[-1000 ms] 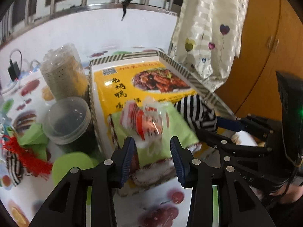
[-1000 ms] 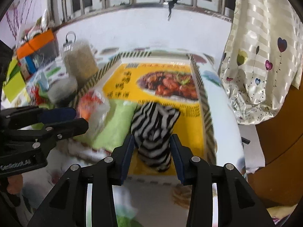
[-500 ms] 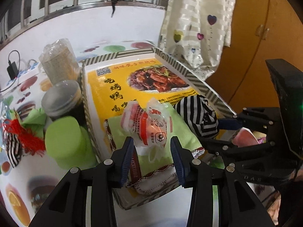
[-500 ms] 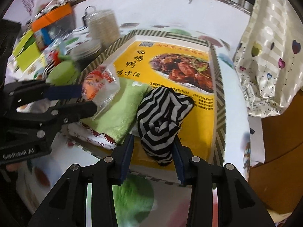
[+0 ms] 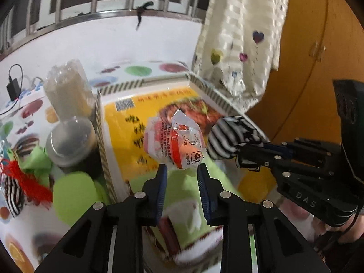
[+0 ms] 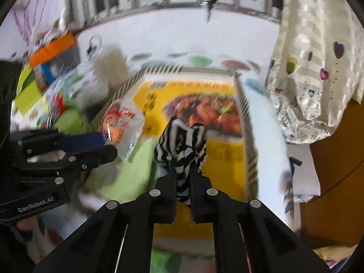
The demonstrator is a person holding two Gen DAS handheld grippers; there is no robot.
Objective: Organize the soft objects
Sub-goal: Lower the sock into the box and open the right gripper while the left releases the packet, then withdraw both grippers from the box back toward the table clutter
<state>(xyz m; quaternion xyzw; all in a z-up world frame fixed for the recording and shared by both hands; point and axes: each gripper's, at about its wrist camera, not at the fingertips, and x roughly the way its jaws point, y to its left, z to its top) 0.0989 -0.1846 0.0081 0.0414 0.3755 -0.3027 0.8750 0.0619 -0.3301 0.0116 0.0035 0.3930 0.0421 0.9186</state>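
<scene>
A clear plastic packet with red and orange print sits between the tips of my left gripper. Its jaws are closing and pinch the packet's lower edge, holding it above a green towel. My right gripper is closing too, its jaws pinched on a black-and-white striped cloth that bunches up above them. Both hang over a yellow printed tray with a striped rim. The right wrist view shows the left gripper with the packet at the left.
Left of the tray stand a jar of grains, a dark lidded tub and a green round thing. A red tassel lies at the far left. A heart-print curtain hangs at the back right beside a wooden cabinet.
Both grippers have closed from wide apart. The left one now pinches the packet, lifted off the green towel. The right one squeezes the striped cloth, which has risen from the tray.
</scene>
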